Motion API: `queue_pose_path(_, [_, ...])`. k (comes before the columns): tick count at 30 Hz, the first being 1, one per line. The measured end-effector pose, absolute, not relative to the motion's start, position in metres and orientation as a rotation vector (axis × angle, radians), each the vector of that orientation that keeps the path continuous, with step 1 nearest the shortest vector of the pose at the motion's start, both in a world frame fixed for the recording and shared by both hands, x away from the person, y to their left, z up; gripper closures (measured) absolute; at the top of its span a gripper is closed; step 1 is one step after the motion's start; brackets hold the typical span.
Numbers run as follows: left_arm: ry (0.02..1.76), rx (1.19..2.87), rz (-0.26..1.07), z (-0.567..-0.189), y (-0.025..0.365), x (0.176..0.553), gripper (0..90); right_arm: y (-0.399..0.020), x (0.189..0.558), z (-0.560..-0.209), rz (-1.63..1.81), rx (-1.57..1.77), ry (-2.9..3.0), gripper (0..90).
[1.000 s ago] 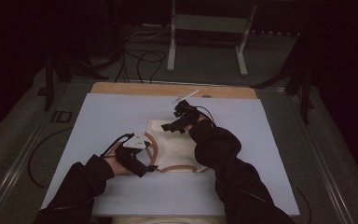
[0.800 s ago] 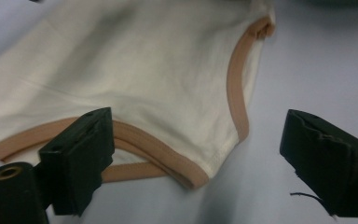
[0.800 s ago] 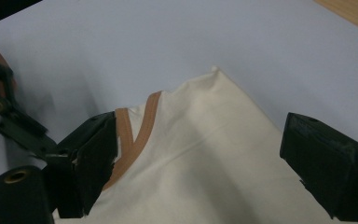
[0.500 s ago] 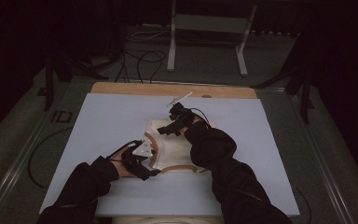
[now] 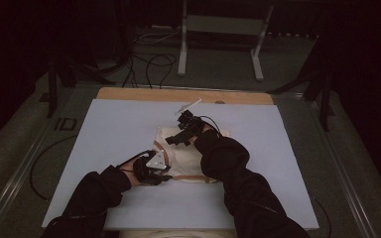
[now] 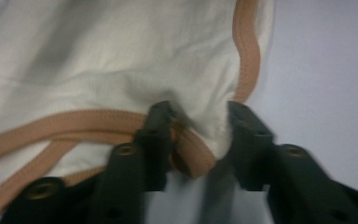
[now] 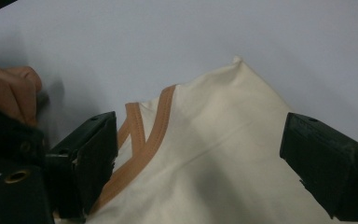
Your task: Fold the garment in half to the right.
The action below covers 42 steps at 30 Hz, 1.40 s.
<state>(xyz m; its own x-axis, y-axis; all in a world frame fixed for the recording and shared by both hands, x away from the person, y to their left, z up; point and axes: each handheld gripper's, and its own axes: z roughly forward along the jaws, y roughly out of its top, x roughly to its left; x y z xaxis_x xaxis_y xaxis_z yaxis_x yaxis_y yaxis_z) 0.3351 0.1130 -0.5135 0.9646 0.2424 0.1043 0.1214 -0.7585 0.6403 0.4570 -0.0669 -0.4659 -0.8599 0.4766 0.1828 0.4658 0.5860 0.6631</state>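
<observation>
dark floor and trailing cables surround the pale blue bench (image 5: 109,129), where a cream garment (image 5: 191,161) with tan trim (image 6: 65,122) lies near the middle, between the person's two hands. at the garment's near left corner the left gripper (image 6: 199,135) has just been closing, and a bunched fold of cloth and trim sits between its jaws, pinched by them. farther back, the right gripper (image 7: 200,154) hovers over the garment with its jaws wide apart, cloth showing between them untouched.
</observation>
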Motion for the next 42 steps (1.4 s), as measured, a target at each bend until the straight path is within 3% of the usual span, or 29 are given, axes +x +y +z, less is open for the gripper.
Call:
queue_pose_path(2, [0.266,2.429,0.272,-0.514,0.111,0.337,76.9,-0.065,0.458,-0.465,1.170,0.834,2.776,11.2])
queue_pose_path(5, [0.291,2.404,0.276,-0.515,0.112,0.337,83.0,-0.064,0.460,-0.464,1.180,0.829,2.758,11.5])
queue_pose_path(30, [0.298,2.370,0.230,-0.515,0.115,0.333,85.6,-0.019,0.490,-0.484,1.155,0.879,2.732,14.9])
queue_pose_path(31, [0.298,2.371,0.228,-0.515,0.115,0.333,85.6,-0.015,0.492,-0.487,1.105,0.863,2.731,21.6])
queue_pose_path(32, [0.298,2.371,0.228,-0.515,0.115,0.333,85.6,-0.015,0.492,-0.487,1.105,0.863,2.731,21.6])
queue_pose_path(33, [0.297,2.368,0.230,-0.515,0.115,0.333,85.6,-0.011,0.493,-0.488,1.091,0.860,2.722,29.3])
queue_pose_path(34, [0.297,2.368,0.230,-0.515,0.115,0.333,85.6,-0.011,0.493,-0.488,1.091,0.860,2.722,29.3])
queue_pose_path(35, [0.295,2.368,0.232,-0.515,0.115,0.333,85.6,-0.009,0.494,-0.491,1.077,0.836,2.711,40.3])
queue_pose_path(42, [0.291,2.368,0.228,-0.516,0.115,0.333,85.6,-0.001,0.499,-0.500,1.063,0.857,2.717,47.0])
